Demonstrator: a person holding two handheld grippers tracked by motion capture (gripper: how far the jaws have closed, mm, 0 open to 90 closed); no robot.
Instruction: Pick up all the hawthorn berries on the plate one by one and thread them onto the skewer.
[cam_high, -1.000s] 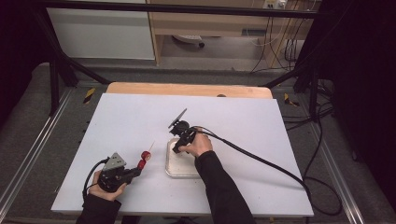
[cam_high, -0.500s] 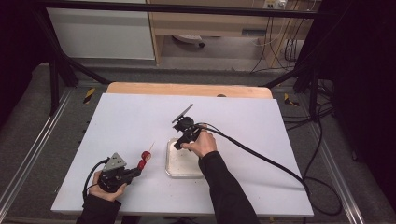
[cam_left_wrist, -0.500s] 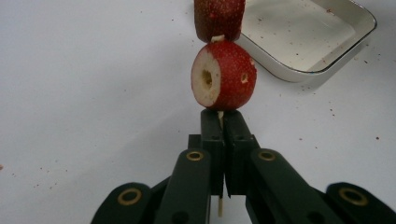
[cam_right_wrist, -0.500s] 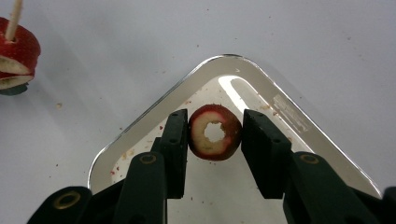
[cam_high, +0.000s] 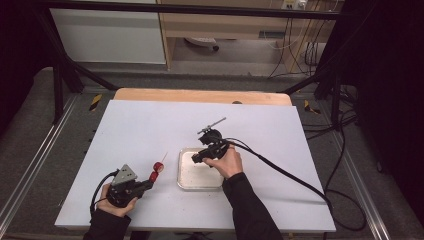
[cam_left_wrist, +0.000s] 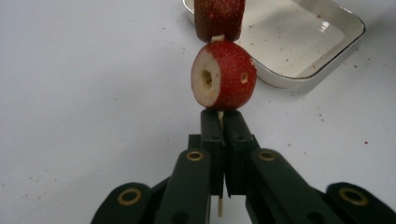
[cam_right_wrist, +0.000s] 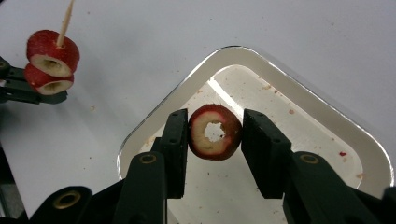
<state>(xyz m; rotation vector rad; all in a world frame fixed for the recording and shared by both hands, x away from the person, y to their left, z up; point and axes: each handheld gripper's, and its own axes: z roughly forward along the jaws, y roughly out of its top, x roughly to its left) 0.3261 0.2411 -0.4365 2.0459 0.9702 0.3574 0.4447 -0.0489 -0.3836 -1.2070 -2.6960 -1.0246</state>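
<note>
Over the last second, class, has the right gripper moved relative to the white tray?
Yes. In the high view the right gripper has turned and dropped toward the person, from the white tray's far edge to over its far part, jaws around a red fruit slice.

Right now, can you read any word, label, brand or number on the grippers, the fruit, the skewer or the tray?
None: no readable text on the left gripper, the right gripper, the fruit slice between its jaws, the skewered fruit or the tray.

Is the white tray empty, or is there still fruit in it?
Not empty: one cored red fruit sits in the tray, between the right gripper's open jaws. Otherwise only crumbs.
</note>
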